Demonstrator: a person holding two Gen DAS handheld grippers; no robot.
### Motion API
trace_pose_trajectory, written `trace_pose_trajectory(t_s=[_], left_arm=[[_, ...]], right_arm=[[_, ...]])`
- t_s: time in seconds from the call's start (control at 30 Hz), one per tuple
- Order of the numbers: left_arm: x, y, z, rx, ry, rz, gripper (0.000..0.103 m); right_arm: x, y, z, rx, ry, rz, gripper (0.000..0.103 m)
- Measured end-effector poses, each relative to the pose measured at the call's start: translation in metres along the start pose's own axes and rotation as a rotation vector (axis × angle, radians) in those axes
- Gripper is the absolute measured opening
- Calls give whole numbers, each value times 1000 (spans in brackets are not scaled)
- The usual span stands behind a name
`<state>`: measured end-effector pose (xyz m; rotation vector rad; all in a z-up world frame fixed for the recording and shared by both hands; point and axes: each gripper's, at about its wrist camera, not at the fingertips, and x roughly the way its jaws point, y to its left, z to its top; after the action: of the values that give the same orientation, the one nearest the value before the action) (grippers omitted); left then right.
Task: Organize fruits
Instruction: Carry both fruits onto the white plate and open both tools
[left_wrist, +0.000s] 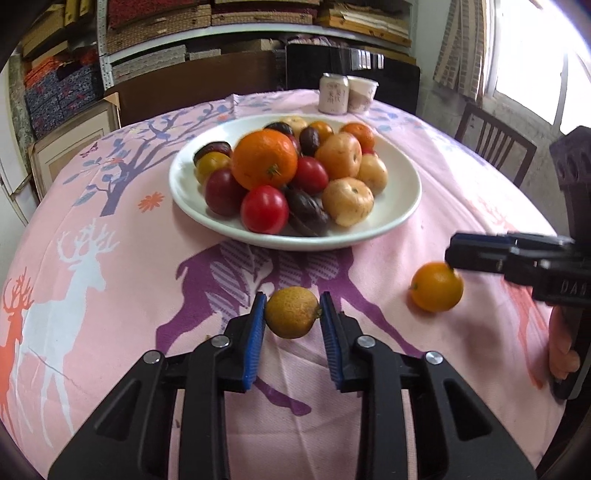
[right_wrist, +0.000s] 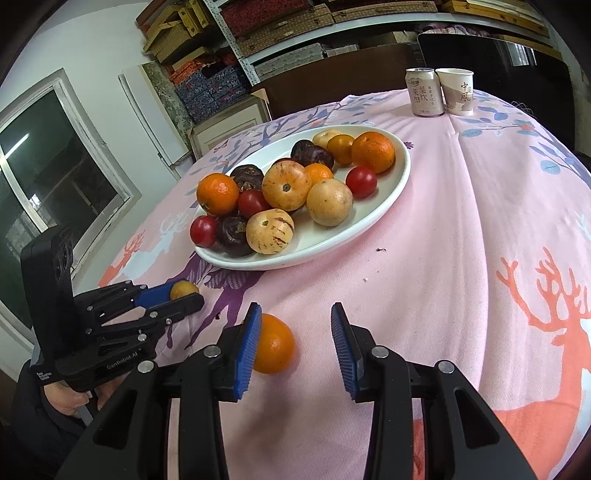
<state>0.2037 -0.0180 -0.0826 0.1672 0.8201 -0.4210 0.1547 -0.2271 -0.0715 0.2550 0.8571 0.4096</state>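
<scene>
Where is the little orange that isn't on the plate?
The small orange lies on the pink tablecloth, in front of the white plate, touching the right claw's left pad.

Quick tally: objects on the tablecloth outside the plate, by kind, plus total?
yellow-brown fruit: 1
orange fruit: 1
drink can: 1
paper cup: 1
total: 4

Daylight is pouring through a window (left_wrist: 532, 55) at two o'clock; metal shelving (left_wrist: 229, 33) is holding stacked boxes at twelve, a wooden chair (left_wrist: 495, 144) standing below.
</scene>
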Motion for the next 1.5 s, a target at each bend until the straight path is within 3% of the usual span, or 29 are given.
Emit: trace_pose_trajectory(t_s=[0.23,0.33,0.4,0.53,0.7,0.87,1.03,1.07,1.1,1.13,1.17,1.27,1.3,1.4,1.5], left_arm=[[-11,14,2,-58,-36,-9,29],[-13,14,3,-56,-40,-14,29],[-13,14,2,-55,-40,-15,29],[-15,17,1,-72,-47,-28,29],[-20,24,13,-118,-51,-105,29],[-19,24,70,-114,-84,-89,29],[20,41,133,-241,-53,-126,29],[30,43,140,-258,-38,-128,31],[39,44,146,-269,-26,-120,44],[45,46,148,-280,-18,-109,59],[49,48,150,-292,-15,-98,62],[51,57,146,-331,-17,-102,75],[47,61,142,-346,-23,-94,83],[29,68,125,-373,-34,-74,88],[2,63,99,-346,-30,-36,94]], right_arm=[[11,49,-10,-234,67,-68,47],[20,51,-12,-238,120,-74,47],[18,50,-11,-221,109,-55,35],[12,48,-12,-215,101,-72,35],[-20,30,21,-121,-58,-52,35],[-32,19,82,-78,-262,-97,35],[7,12,117,-79,-304,-145,35],[15,8,120,-65,-303,-138,35],[21,3,122,-55,-302,-132,36],[26,-2,125,-44,-301,-138,47],[27,-5,125,-31,-307,-138,57],[19,-10,123,-20,-314,-112,59],[14,-10,120,-11,-312,-110,59],[-2,-11,103,23,-282,-88,64],[-25,-5,71,5,-266,-97,77]])
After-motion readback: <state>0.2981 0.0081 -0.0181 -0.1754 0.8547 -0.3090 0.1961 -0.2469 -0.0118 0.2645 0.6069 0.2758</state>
